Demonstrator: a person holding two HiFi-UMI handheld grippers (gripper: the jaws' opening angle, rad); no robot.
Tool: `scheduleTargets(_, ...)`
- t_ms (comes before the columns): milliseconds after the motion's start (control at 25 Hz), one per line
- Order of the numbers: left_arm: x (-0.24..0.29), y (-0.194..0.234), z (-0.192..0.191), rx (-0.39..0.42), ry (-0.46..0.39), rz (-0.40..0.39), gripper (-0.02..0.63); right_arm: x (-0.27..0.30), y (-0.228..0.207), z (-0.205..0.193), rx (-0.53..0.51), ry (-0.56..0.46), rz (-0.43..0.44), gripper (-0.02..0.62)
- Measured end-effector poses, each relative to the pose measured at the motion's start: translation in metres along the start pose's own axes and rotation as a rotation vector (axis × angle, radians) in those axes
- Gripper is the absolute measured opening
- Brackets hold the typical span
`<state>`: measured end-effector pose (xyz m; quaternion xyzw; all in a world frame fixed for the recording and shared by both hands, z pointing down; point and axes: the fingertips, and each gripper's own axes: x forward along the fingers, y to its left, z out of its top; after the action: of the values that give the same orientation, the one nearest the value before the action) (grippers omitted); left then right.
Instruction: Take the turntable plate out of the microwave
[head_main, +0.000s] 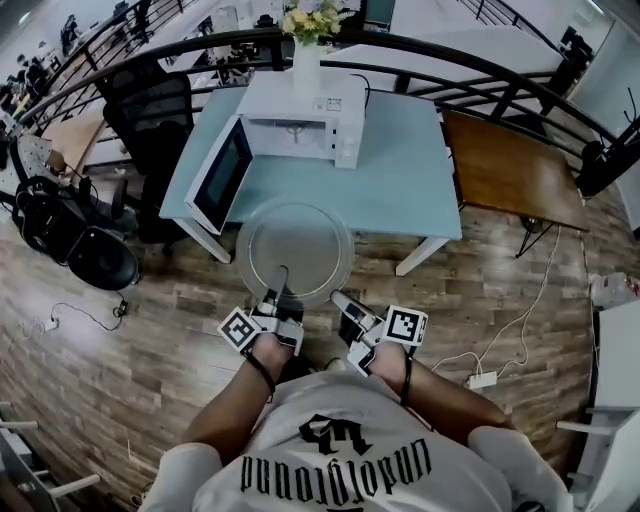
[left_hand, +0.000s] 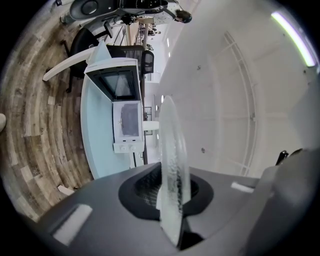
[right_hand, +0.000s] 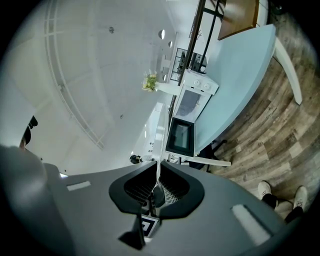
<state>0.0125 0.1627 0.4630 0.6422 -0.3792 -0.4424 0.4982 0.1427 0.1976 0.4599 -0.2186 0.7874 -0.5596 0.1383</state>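
The round clear glass turntable plate (head_main: 295, 250) hangs level in the air in front of the table, held at its near rim by both grippers. My left gripper (head_main: 280, 275) is shut on the near-left rim, and the plate (left_hand: 172, 165) stands edge-on between its jaws. At the near-right rim my right gripper (head_main: 338, 298) is shut too, with the plate's thin edge (right_hand: 159, 135) between its jaws. The white microwave (head_main: 295, 125) stands on the table behind, its door (head_main: 222, 175) swung open to the left.
The pale blue table (head_main: 400, 180) carries the microwave, which has a vase of yellow flowers (head_main: 307, 45) on top. A black office chair (head_main: 150, 110) stands at the left, a brown wooden table (head_main: 510, 170) at the right. A black railing (head_main: 480, 65) curves behind. Cables and a power strip (head_main: 482, 380) lie on the wood floor.
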Motion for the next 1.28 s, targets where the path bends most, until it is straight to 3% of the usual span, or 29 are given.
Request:
scheduleTargets(440, -0.023, -0.015, -0.016, 0.001, -0.012, 0.002, 0.075, -0.021, 0.01, -0.018, 0.016, 0.032, 0.004, 0.023)
scheduleTargets(1280, -0.024, -0.022, -0.018, -0.014, -0.02, 0.013, 0.075, -0.024, 0.017, -0.016, 0.021, 0.042, 0.013, 0.023)
